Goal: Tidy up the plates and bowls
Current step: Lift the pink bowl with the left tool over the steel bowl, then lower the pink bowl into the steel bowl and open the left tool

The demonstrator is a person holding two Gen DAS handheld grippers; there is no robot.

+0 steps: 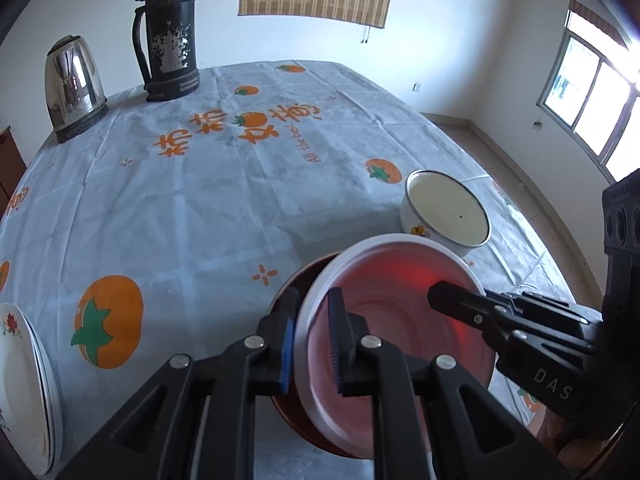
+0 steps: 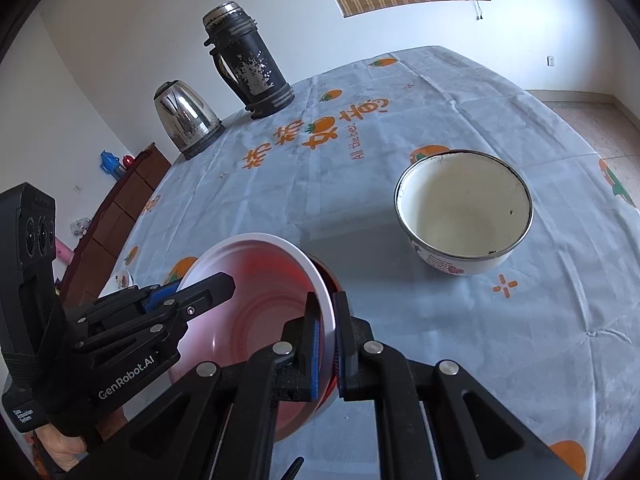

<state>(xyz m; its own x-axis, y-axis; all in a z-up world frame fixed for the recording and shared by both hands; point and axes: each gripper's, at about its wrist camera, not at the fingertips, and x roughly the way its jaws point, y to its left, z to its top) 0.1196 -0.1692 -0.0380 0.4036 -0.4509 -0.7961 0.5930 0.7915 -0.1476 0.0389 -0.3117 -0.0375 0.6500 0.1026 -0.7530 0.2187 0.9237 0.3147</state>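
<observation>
A translucent white plastic bowl (image 1: pixel 392 320) sits tilted inside a dark red bowl (image 1: pixel 308 276) near the table's front edge. My left gripper (image 1: pixel 314 344) is shut on the white bowl's left rim. My right gripper (image 2: pixel 328 344) is shut on its right rim (image 2: pixel 326 308), and its fingers (image 1: pixel 452 300) show in the left wrist view. The white bowl also shows in the right wrist view (image 2: pixel 260 292). A white enamel bowl (image 1: pixel 444 208) with a flower print stands upright behind, empty (image 2: pixel 464 212). A stack of white flowered plates (image 1: pixel 20 380) lies at the far left.
A steel kettle (image 1: pixel 72 88) and a tall black thermos (image 1: pixel 170 32) stand at the table's far left corner. The round table wears a light tablecloth (image 1: pixel 200 200) printed with orange persimmons. A wooden cabinet (image 2: pixel 120 208) stands beyond the table's left side.
</observation>
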